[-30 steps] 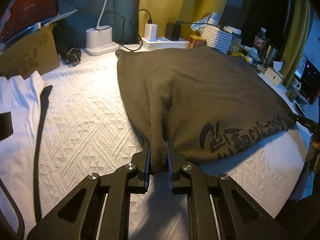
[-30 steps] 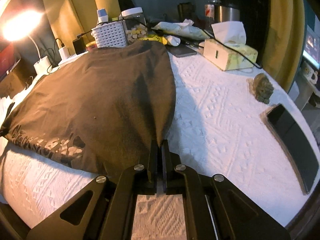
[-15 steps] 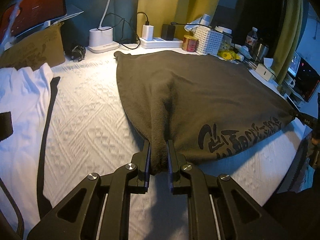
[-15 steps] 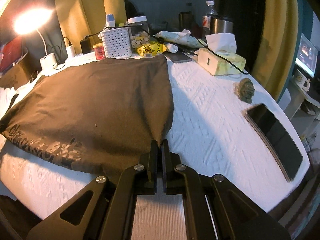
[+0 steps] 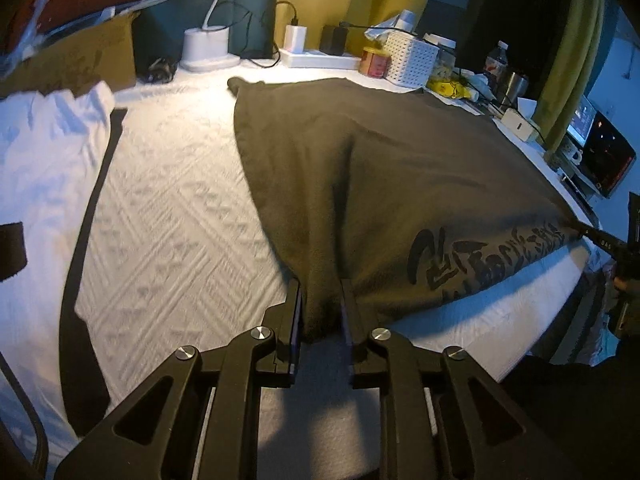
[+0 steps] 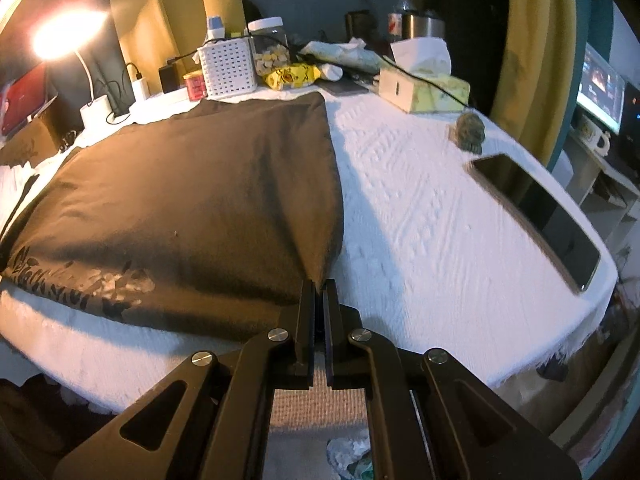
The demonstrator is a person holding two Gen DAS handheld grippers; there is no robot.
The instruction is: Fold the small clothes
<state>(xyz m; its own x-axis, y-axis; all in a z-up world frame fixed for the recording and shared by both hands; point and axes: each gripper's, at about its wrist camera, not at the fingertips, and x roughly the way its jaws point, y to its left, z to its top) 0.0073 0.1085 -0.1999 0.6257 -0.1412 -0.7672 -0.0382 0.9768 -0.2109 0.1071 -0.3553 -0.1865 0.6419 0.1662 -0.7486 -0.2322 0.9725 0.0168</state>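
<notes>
Item: dark olive-brown cloth garment with black printed lettering [image 5: 400,168], spread flat on the white textured bedspread [image 5: 172,216]; near hem at the bedspread's front edge, far edge toward the clutter at the back; lettering along the near hem, between the two grips.

Left gripper [image 5: 320,304], black, two-fingered: a bunched fold of the garment's near-left hem between its fingers; jaws easing apart, pads beside the cloth on both sides, whether they press it cannot be told.

Right gripper [image 6: 319,300], black, two-fingered: clenched on the garment's near-right corner, cloth pinched to a thin point between the fingers.

Left of the garment: white crumpled fabric with black trim [image 5: 52,168]; brown cardboard box [image 5: 80,60] behind it.

Behind the garment: white lamp base [image 5: 208,50] with lit lamp head [image 6: 68,36]; white power strip with white and black chargers [image 5: 316,56]; small red tin [image 6: 195,86]; white perforated plastic basket [image 6: 229,66]; clear jar with white lid [image 6: 272,46]; yellow snack packet [image 6: 292,75].

Right of the garment: pale tissue box [image 6: 424,84]; small grey-green crumpled object [image 6: 471,130]; black flat tablet [image 6: 536,212], near the bedspread's right edge.
</notes>
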